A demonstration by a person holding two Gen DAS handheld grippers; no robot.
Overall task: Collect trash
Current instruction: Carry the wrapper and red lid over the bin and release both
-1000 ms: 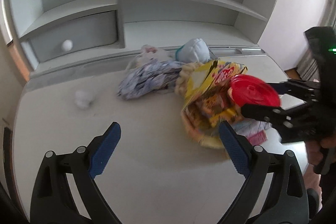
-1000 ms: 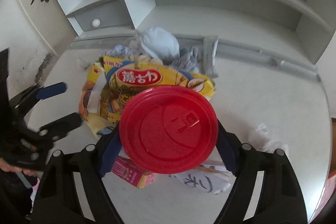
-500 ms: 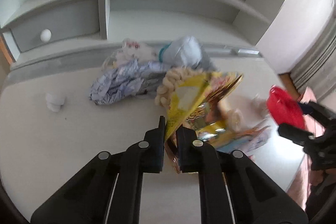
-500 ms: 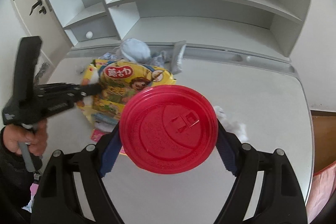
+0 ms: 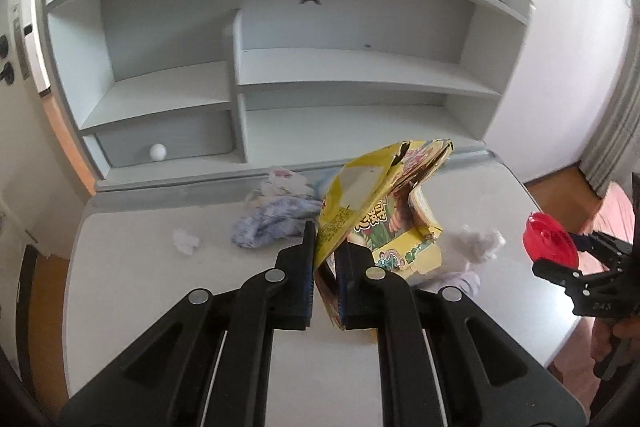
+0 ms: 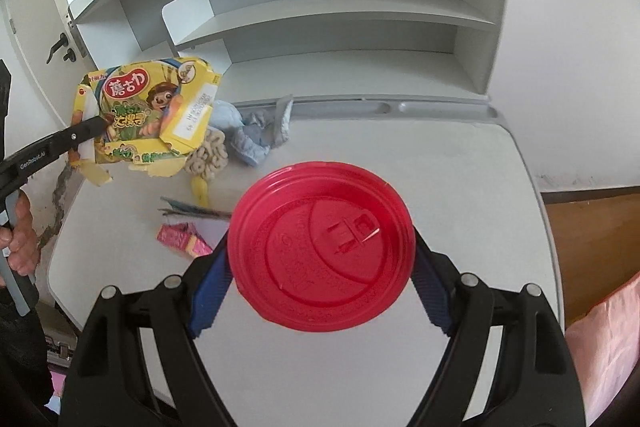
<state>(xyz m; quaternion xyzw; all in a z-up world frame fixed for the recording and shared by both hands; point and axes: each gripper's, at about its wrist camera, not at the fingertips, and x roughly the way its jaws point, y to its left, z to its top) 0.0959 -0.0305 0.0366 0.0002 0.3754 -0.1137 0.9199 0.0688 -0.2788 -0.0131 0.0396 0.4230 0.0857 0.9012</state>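
- Pale grey desk (image 6: 460, 167) with a shelf unit (image 5: 360, 67) behind it fills both of my views; one desk, one shelf unit, and most of the litter sits toward the back left of the desk.
- My left gripper (image 5: 325, 259) has its jaws pressed together on a corner of the one torn yellow snack box (image 5: 384, 203), which hangs clear of the desk. I judge that thin pinch the weakest point: the box is floppy and ripped, so a quick swing could tear the flap or let it slide out.
- My right gripper (image 6: 320, 259) has its jaws spread wide and clamped on the rim of the one red cup lid (image 6: 324, 247), held above the desk. The grip is on the edges only, so I think a twist could pop the springy lid free.
- Blue-grey crumpled wrappers (image 6: 256, 131) lie by the back rail; I cannot count them apart.
- One beige knobbly piece (image 6: 208, 155) lies beside them.
- Two white paper wads (image 5: 186, 242) show in the left view, one each side of the box.
- One pink packet (image 6: 182, 239) lies near the front; loose scraps beside it could be missed.
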